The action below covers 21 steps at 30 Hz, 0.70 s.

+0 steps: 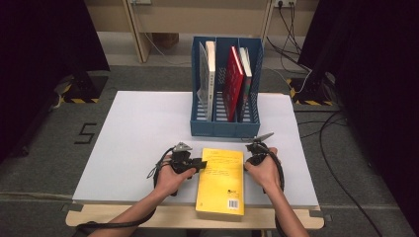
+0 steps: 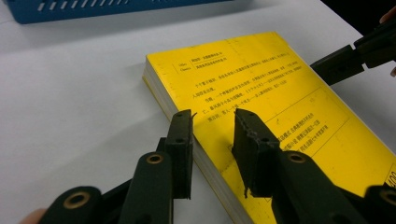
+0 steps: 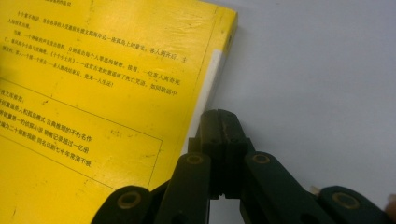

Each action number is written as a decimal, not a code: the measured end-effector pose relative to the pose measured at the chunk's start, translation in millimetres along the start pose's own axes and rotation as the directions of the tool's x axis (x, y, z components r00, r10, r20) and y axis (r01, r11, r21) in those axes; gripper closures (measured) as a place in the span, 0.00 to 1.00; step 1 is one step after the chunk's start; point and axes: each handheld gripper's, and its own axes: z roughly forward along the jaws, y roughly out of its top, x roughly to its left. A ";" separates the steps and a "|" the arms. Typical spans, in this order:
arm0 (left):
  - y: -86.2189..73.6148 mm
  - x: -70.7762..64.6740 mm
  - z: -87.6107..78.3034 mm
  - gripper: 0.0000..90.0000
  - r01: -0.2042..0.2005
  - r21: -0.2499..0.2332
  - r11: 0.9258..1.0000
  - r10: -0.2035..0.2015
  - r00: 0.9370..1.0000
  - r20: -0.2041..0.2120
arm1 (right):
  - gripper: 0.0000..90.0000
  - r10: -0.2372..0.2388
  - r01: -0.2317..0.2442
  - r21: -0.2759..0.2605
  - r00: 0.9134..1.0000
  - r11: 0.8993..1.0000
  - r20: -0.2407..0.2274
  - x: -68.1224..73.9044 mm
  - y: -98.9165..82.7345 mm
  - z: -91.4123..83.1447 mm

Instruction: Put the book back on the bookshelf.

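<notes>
A yellow book (image 1: 221, 180) lies flat on the white table (image 1: 138, 138), its near end jutting over the front edge. My left gripper (image 1: 201, 164) is at the book's left side. In the left gripper view its jaws (image 2: 212, 119) stand apart astride the page edge of the book (image 2: 280, 93), one jaw beside the pages and one over the cover. My right gripper (image 1: 247, 155) is shut with nothing in it; its closed tips (image 3: 219, 119) rest against the spine side of the book (image 3: 93, 93). The right gripper (image 2: 327, 65) also shows at the book's far edge in the left gripper view.
A blue file holder (image 1: 225, 126) stands behind the book, its wall (image 2: 93, 9) close by, with a red book (image 1: 233, 81) and white books (image 1: 209, 74) upright in its slots. Cables and stands lie on the floor at both sides.
</notes>
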 end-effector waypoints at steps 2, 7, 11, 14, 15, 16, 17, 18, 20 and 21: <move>-1.4 1.9 -2.2 0.75 0.002 -0.005 1.000 -0.002 1.000 -0.004 | 1.00 -0.015 0.015 0.006 1.000 1.000 -0.004 2.2 0.5 0.6; -4.3 3.4 -5.7 0.73 0.005 -0.008 1.000 -0.005 1.000 0.006 | 0.90 -0.022 0.022 0.011 1.000 1.000 -0.019 1.3 6.7 -1.0; -7.0 -0.1 -14.6 0.71 -0.007 -0.014 1.000 0.007 1.000 0.010 | 0.77 0.022 -0.026 -0.091 0.999 0.996 -0.043 -5.8 19.2 -8.2; -8.1 -1.7 -20.5 0.70 -0.015 -0.024 1.000 0.015 1.000 0.011 | 0.71 0.048 -0.061 -0.133 0.994 0.989 -0.096 -11.7 29.5 -7.1; -9.7 -2.5 -25.2 0.69 -0.021 -0.022 1.000 0.021 1.000 0.013 | 0.70 0.055 -0.069 -0.137 0.993 0.988 -0.106 -12.5 32.6 -5.2; -10.7 -3.0 -27.1 0.69 -0.018 -0.021 1.000 0.018 1.000 0.013 | 0.69 0.061 -0.076 -0.136 0.992 0.988 -0.111 -12.7 35.5 -2.3; -11.7 -2.9 -28.8 0.68 -0.019 -0.019 1.000 0.019 1.000 0.015 | 0.68 0.059 -0.075 -0.133 0.991 0.988 -0.116 -13.1 37.9 0.9; -12.9 -3.1 -30.2 0.67 -0.017 -0.017 1.000 0.017 1.000 0.015 | 0.68 0.068 -0.084 -0.128 0.990 0.988 -0.126 -12.8 39.7 3.7; -16.1 -3.3 -33.0 0.66 -0.014 -0.013 1.000 0.014 1.000 0.020 | 0.67 0.070 -0.088 -0.129 0.988 0.988 -0.134 -12.0 42.2 7.8; -18.1 -3.7 -33.9 0.65 -0.013 -0.011 1.000 0.013 1.000 0.021 | 0.67 0.080 -0.098 -0.125 0.987 0.987 -0.142 -11.0 43.1 9.3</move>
